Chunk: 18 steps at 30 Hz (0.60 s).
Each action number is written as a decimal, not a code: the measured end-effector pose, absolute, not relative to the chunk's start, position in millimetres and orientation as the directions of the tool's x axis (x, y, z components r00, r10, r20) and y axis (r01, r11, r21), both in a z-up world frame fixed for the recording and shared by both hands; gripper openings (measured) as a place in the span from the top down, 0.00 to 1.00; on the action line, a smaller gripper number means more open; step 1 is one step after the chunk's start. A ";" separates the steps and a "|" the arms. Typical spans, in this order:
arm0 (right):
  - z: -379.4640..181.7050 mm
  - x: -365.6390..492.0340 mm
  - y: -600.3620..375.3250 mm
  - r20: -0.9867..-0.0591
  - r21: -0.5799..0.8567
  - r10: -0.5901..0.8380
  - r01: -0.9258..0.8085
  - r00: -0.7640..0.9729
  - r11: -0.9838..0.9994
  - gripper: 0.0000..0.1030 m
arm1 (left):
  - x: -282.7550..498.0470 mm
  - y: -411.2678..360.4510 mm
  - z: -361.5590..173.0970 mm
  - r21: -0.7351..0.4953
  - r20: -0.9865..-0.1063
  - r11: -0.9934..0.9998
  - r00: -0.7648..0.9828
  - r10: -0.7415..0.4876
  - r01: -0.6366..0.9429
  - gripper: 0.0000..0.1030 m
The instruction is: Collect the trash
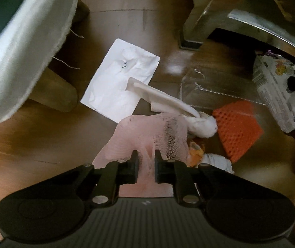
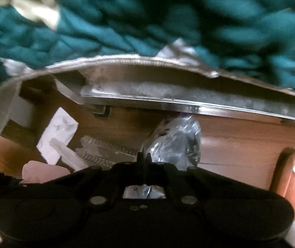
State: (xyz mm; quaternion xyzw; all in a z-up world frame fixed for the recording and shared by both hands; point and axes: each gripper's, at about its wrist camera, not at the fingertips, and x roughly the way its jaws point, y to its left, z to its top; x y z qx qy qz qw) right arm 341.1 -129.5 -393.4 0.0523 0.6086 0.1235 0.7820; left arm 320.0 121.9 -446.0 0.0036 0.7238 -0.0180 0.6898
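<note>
- My left tool (image 1: 146,161) points down at the wooden floor (image 1: 33,136), its fingers nearly together and pinching a pale pink foam net sleeve (image 1: 147,136).
- My right tool (image 2: 144,159) has its fingers pressed together on a crinkled silver foil wrapper with purple edges (image 2: 174,142); in the left wrist view that wrapper (image 1: 275,86) shows printed text, with a black finger of the right tool across it.
- Around the pink net lie a crumpled white sheet of paper (image 1: 114,78), a folded white tissue twisted to a knot (image 1: 174,107) overlapping the sheet, a clear plastic wrapper (image 1: 207,86) and an orange dimpled foam pad (image 1: 238,128).
- A small orange scrap (image 1: 196,153) and a bit of white printed paper (image 1: 217,162) sit just beside the left tool's fingers, partly hidden by the net.
- A white cloth edge with loose threads (image 1: 23,51) hangs at the left, over a wooden leg.
- A metal frame (image 2: 168,101) spans above the foil wrapper, and a teal quilted blanket (image 2: 147,20) lies over it, blurred.
- An orange-brown curved object (image 2: 292,175) at the right edge is cut off; I cannot tell what it is.
</note>
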 end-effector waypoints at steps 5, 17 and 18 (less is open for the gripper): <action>-359.8 325.0 -143.4 -0.928 0.263 0.284 -0.115 0.241 0.958 1.00 | 313.8 117.2 -407.1 -0.009 -0.999 0.998 -0.038 -0.007 0.058 0.87; -237.6 269.0 -163.4 -0.846 0.366 0.407 -0.180 0.343 0.913 1.00 | 283.0 104.8 -273.1 -0.010 -0.996 0.999 0.089 -0.014 0.045 0.87; -226.6 263.6 -164.9 -0.837 0.372 0.418 -0.192 0.353 0.908 1.00 | 279.2 103.6 -259.3 -0.012 -0.994 0.999 0.110 -0.016 0.037 0.87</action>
